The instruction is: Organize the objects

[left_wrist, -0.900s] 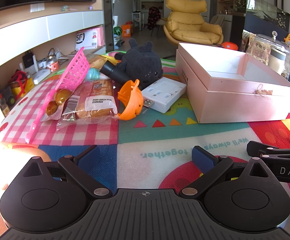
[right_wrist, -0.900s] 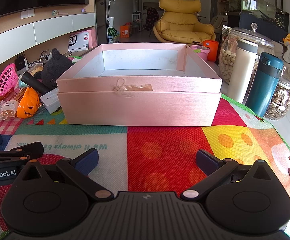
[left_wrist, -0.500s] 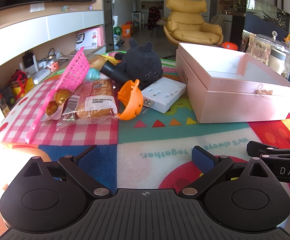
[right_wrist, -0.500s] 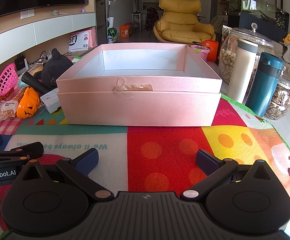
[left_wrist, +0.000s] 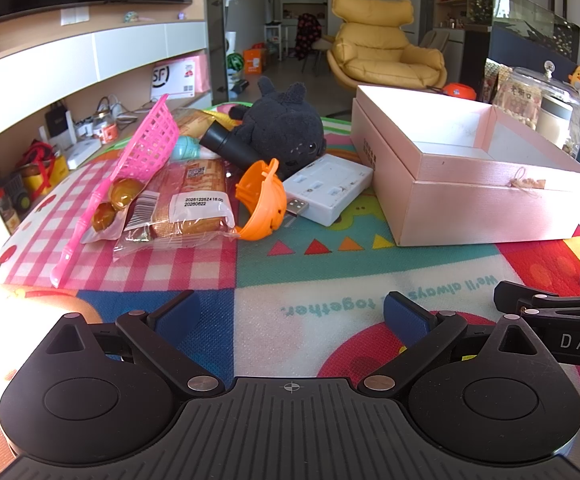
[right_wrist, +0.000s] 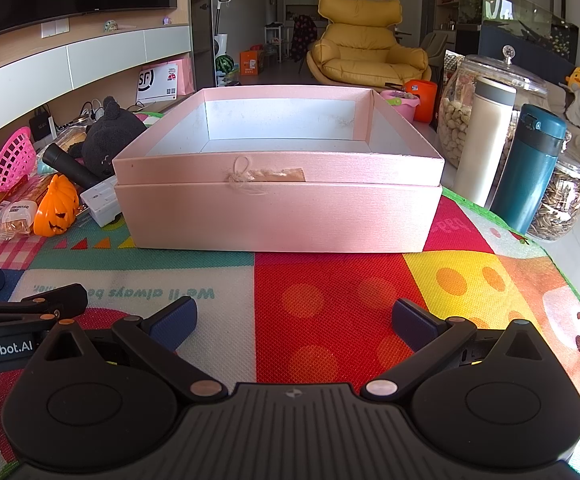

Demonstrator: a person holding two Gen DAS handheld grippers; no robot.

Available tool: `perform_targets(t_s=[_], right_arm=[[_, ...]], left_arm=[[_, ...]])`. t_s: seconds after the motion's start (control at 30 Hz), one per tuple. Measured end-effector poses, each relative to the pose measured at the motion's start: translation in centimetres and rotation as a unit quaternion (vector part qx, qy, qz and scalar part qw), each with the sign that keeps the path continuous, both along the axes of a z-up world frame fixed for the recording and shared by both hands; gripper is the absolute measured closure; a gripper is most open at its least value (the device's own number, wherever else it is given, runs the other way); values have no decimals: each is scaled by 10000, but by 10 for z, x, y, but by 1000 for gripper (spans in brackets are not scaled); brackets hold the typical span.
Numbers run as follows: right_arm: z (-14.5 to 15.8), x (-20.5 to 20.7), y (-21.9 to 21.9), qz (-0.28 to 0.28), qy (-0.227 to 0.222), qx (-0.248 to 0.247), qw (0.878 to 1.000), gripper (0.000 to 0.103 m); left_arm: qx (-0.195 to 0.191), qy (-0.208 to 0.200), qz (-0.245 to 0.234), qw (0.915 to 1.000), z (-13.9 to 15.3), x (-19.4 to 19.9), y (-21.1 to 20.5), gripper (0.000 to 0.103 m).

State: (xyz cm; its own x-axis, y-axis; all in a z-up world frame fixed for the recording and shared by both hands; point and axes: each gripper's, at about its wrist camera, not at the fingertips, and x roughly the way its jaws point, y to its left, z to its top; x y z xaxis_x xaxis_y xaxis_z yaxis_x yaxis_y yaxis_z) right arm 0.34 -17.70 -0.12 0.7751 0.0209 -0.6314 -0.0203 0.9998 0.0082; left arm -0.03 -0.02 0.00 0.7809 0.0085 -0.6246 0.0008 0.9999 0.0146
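Note:
An open, empty pink box (right_wrist: pixel 278 208) stands on the colourful mat, also in the left wrist view (left_wrist: pixel 485 208). Left of it lies a pile: a black plush toy (left_wrist: pixel 286 132), a black tube (left_wrist: pixel 230 146), an orange pumpkin (left_wrist: pixel 262 202), a white USB hub (left_wrist: pixel 327 192), packaged bread (left_wrist: pixel 186 210), a snack pack (left_wrist: pixel 110 212) and a pink slotted scoop (left_wrist: pixel 130 172). My left gripper (left_wrist: pixel 291 314) is open and empty, low over the mat in front of the pile. My right gripper (right_wrist: pixel 293 320) is open and empty in front of the box.
Right of the box stand a white flask (right_wrist: pixel 483 144), a teal flask (right_wrist: pixel 529 168), a glass jar of nuts (right_wrist: pixel 465 108) and a jar of seeds (right_wrist: pixel 557 208). The mat's right edge (right_wrist: pixel 569 280) is close. A shelf unit (left_wrist: pixel 70 92) runs along the left.

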Motion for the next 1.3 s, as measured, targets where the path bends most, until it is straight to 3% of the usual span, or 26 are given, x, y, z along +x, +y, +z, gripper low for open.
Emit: perform_targets(t_s=[0.7,0.9,1.0,1.13,1.3], right_arm=[[0,-1,0,14,50,68,10000,0],[5,3,-2,189,371,36,9991,0],[5,1,-2,254,381,-3,9990,0],[6,1,-1,237,437,-36,9988,0],[7,3,0,181,552,-26,9983,0]], left_arm=[[6,0,-3,10000,0,0,0,2],[-21,52,-276,9996,0,-1,4,3],[24,31,-756,9971,10,-9,8,3],[118,-349,-1182,9923,38,-17,30,3],[244,-588,-811,9947,67,18,95,3]])
